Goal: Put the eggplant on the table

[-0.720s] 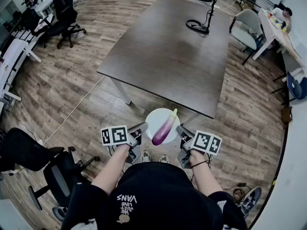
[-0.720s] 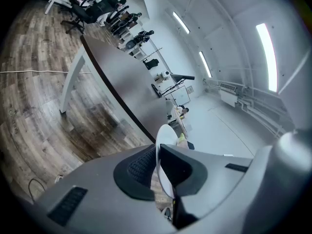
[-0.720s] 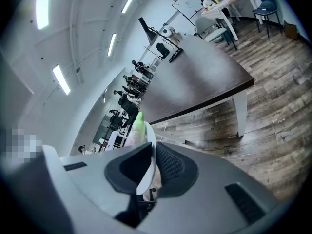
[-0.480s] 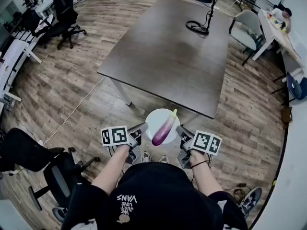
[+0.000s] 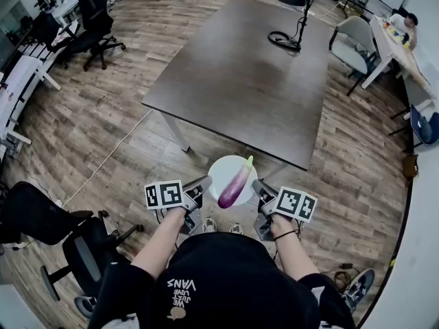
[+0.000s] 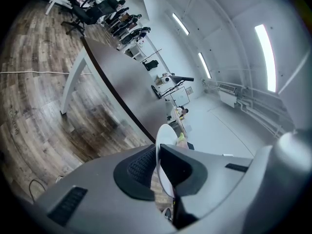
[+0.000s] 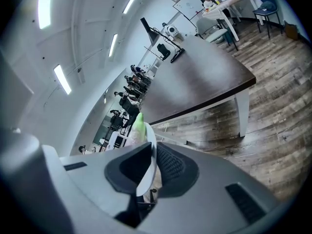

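A purple eggplant [image 5: 234, 184] with a green stem lies on a white plate [image 5: 219, 169] carried in the air short of the near corner of the dark table [image 5: 240, 74]. My left gripper [image 5: 206, 184] is shut on the plate's left rim, my right gripper [image 5: 256, 187] shut on its right rim. In the left gripper view the plate's edge [image 6: 164, 147] runs between the jaws, with the green stem [image 6: 181, 137] beyond. The right gripper view shows the rim [image 7: 148, 160] pinched the same way and the stem [image 7: 138, 123] above it.
A lamp stand with a coiled cable [image 5: 287, 36] rests on the table's far end. Office chairs [image 5: 86, 26] stand at the left, a black chair [image 5: 75, 249] close by my left side, and a pale chair [image 5: 353, 43] at the right. A person [image 5: 405, 19] sits at a far desk.
The table has drifted a little in the head view. Plate, eggplant and both grippers hold the same place and grip.
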Demonstrator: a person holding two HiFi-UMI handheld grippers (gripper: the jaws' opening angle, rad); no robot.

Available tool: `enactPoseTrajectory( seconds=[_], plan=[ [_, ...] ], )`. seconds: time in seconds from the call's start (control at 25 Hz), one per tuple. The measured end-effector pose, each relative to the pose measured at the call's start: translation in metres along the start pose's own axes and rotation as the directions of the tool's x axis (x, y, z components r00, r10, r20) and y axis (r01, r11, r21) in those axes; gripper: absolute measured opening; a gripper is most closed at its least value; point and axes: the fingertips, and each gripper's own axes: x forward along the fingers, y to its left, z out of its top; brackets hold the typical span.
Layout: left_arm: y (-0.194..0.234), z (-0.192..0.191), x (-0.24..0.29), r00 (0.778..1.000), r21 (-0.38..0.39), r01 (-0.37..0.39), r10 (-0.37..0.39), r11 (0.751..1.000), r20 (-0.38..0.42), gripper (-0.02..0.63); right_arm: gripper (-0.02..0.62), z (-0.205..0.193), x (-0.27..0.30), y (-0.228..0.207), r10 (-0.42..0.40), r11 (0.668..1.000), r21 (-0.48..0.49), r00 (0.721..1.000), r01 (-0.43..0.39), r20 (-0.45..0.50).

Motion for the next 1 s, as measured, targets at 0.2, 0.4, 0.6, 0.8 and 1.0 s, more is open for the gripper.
enactPoseTrajectory(
  seconds=[0.2,0.4,0.6,0.8,1.0],
  plan=[
    [0.008,0.005,-0.01,1.0,0.0,0.004,-0.004,1.0,0.004,0.026,0.041,-0.007,0.008,0.008,0.005,1.0,0.001,1.0,-0.005,0.001],
    [0.017,0.013,-0.022,1.0,-0.007,0.008,-0.008,1.0,0.007,0.026,0.041,-0.013,0.02,0.019,0.005,1.0,-0.004,1.0,-0.005,-0.001],
    [0.027,0.026,-0.036,1.0,-0.007,0.01,-0.01,1.0,0.015,0.026,0.041,-0.018,0.037,0.032,0.01,1.0,-0.004,1.0,-0.01,-0.005],
    [0.041,0.042,-0.052,0.999,-0.009,0.008,-0.008,1.0,0.035,0.026,0.041,-0.023,0.059,0.047,0.023,1.0,-0.014,1.0,-0.023,-0.019],
    [0.051,0.061,-0.064,0.997,-0.022,0.003,-0.002,1.0,0.071,0.026,0.041,-0.019,0.081,0.063,0.038,0.998,-0.039,0.998,-0.04,-0.044]
  ],
)
